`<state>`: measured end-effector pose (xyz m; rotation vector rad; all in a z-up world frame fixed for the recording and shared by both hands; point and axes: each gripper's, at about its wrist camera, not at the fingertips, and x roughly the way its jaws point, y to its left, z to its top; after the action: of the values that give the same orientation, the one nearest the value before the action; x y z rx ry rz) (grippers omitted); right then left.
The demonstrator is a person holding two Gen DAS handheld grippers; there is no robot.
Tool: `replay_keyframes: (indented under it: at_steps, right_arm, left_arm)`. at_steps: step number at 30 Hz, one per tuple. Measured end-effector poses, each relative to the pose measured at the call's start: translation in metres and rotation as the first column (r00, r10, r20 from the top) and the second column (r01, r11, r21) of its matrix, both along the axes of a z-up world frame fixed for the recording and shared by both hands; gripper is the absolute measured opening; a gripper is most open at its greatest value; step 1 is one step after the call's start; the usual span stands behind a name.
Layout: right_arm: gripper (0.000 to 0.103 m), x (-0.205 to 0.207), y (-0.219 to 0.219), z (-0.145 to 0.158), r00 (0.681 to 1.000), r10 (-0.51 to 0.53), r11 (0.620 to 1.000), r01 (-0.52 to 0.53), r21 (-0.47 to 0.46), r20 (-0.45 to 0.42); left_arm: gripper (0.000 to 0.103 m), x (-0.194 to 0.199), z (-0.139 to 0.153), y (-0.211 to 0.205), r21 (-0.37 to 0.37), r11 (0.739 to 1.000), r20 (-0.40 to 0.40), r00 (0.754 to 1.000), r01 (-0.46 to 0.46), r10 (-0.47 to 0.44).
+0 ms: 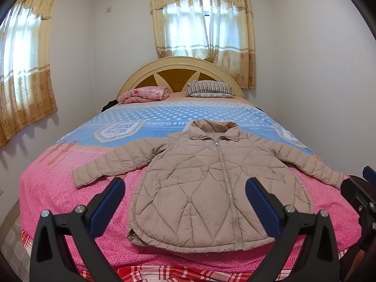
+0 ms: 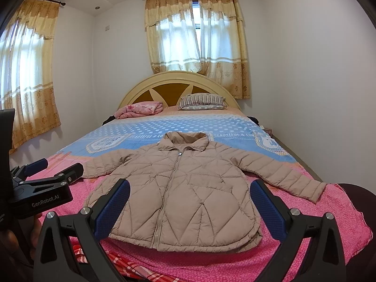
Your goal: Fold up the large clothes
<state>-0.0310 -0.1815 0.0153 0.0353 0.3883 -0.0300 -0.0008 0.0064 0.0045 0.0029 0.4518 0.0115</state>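
Observation:
A beige quilted jacket (image 1: 206, 183) lies flat and zipped on the bed, collar toward the headboard, both sleeves spread out to the sides. It also shows in the right wrist view (image 2: 185, 192). My left gripper (image 1: 185, 199) is open and empty, held above the foot of the bed before the jacket's hem. My right gripper (image 2: 190, 202) is open and empty, likewise before the hem. The left gripper also shows at the left of the right wrist view (image 2: 54, 169), open. Part of the right gripper shows at the right edge of the left wrist view (image 1: 366, 192).
The bed has a pink and blue cover (image 1: 70, 195) and a rounded wooden headboard (image 1: 178, 70). A folded pink blanket (image 1: 145, 94) and a striped pillow (image 1: 209, 89) lie at the head. Curtained windows (image 1: 202, 21) are behind and at left. White walls flank the bed.

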Motion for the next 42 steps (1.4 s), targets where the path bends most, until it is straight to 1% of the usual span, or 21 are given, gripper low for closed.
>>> replay_keyframes:
  at_steps: [42]
  right_arm:
    - [0.102, 0.0003, 0.0098, -0.0069, 1.0, 0.005, 1.0, -0.005, 0.002, -0.007]
  left_arm:
    - [0.103, -0.0019, 0.0008, 0.0078, -0.018, 1.0, 0.019, 1.0, -0.019, 0.019]
